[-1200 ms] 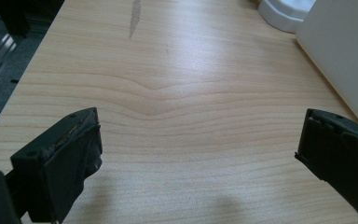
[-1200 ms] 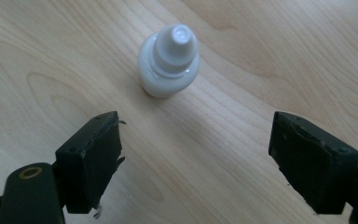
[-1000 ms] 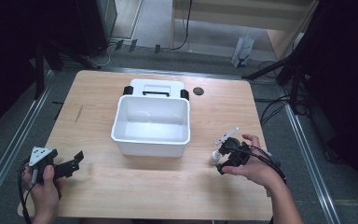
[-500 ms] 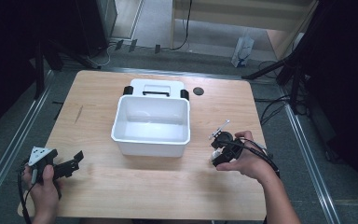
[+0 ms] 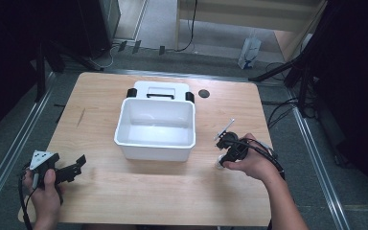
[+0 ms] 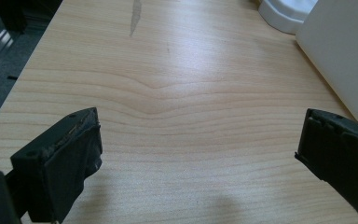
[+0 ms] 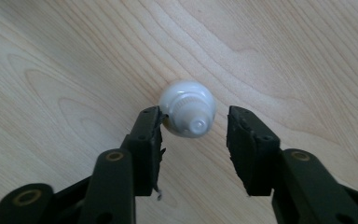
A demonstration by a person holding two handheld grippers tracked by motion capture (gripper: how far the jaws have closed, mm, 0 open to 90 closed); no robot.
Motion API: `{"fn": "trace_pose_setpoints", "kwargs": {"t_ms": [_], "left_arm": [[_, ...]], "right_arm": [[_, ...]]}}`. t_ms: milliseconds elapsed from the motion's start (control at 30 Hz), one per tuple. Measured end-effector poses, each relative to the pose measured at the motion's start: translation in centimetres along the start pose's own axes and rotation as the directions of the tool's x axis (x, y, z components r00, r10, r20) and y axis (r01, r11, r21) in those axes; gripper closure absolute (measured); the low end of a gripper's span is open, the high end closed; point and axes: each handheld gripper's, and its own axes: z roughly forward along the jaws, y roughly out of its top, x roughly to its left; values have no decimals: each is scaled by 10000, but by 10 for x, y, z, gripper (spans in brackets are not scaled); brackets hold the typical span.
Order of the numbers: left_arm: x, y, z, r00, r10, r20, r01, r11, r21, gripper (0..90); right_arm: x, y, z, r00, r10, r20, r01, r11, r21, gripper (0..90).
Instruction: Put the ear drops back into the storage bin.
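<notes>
A small white bottle [image 7: 189,107], seen from its capped top, stands on the wooden table [image 5: 139,191]. My right gripper [image 7: 195,116] points straight down over it, open, with the jaws on either side. The left jaw touches the bottle and the right jaw stands a little apart from it. In the high view the right gripper [image 5: 227,148] is right of the white bin [image 5: 155,143], with the bottle [image 5: 219,164] just under it. My left gripper [image 5: 78,166] rests at the table's near left corner, open, with nothing between its jaws [image 6: 200,126].
The white bin stands mid-table and looks empty, with its white lid [image 5: 162,89] lying behind it. A small black disc [image 5: 203,93] sits near the far edge. A metal rail [image 5: 9,153] runs along the table's left side.
My right gripper has shifted slightly left and come down around the bottle. The left gripper has stayed where it was.
</notes>
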Motion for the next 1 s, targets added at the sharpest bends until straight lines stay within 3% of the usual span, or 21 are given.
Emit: {"fn": "trace_pose_setpoints", "kwargs": {"t_ms": [67, 333, 400, 1000], "left_arm": [[0, 0, 0, 10000, -11, 4, 11, 10000, 16, 5], [0, 0, 0, 10000, 20, -9, -20, 10000, 9, 5], [0, 0, 0, 10000, 16, -6, -16, 10000, 17, 6], [-1, 0, 0, 10000, 47, 19, -47, 10000, 15, 5]], "right_arm": [[-1, 1, 0, 9998, 100, -153, -100, 9999, -16, 629], [-2, 8, -1, 9993, 164, -345, -167, 9998, -63, 649], [-2, 8, -2, 9993, 27, -369, -33, 9999, -156, 717], [2, 8, -4, 9973, -135, -726, 120, 9997, -216, 716]]}}
